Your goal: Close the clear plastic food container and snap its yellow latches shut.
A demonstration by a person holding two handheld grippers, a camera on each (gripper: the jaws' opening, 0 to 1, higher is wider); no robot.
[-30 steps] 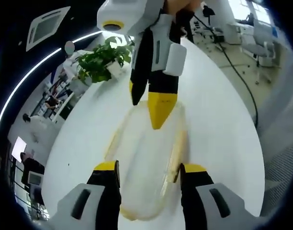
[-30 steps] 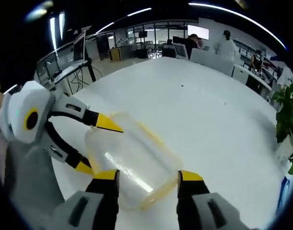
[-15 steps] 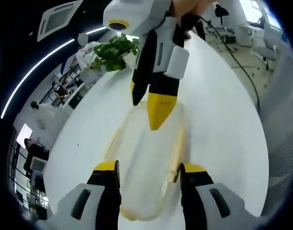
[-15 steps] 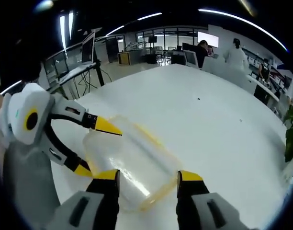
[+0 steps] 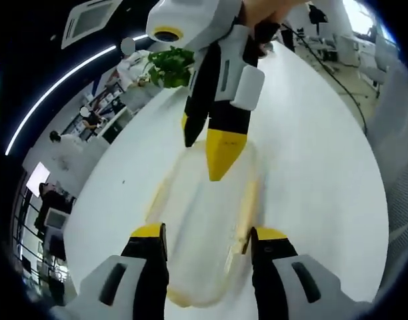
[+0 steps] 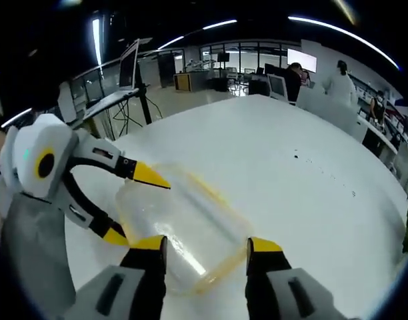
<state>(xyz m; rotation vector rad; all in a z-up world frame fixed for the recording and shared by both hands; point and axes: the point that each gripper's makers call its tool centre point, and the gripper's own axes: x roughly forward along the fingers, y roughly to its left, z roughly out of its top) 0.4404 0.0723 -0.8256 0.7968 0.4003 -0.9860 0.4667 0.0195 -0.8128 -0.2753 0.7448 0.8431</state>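
- The container [image 5: 204,227] [image 6: 181,230] is a clear, lidded plastic box with yellow trim along its long edges, lying on the white worktop [image 5: 311,167] [image 6: 291,173] between the two grippers.
- In the left gripper view, the left gripper [image 5: 207,243] has its jaws spread wide, one on each side of the near end of the container; whether the tips touch it cannot be told.
- In that same view the right gripper [image 5: 207,143] comes in from the far end, its yellow-tipped jaws apart, one tip over the lid and the other by the far edge.
- In the right gripper view, the right gripper [image 6: 205,247] is spread as well, straddling its end of the container.
- There the left gripper [image 6: 134,203] enters from the left, jaws apart, one tip above the far end of the container and one low beside it.
- A yellow latch strip [image 5: 247,213] runs along the container's side just inside the left gripper's right jaw.
- A potted plant [image 5: 171,63] stands beyond the right gripper at the far edge of the worktop.
- Desks, monitors and people [image 6: 341,83] lie well beyond the worktop.
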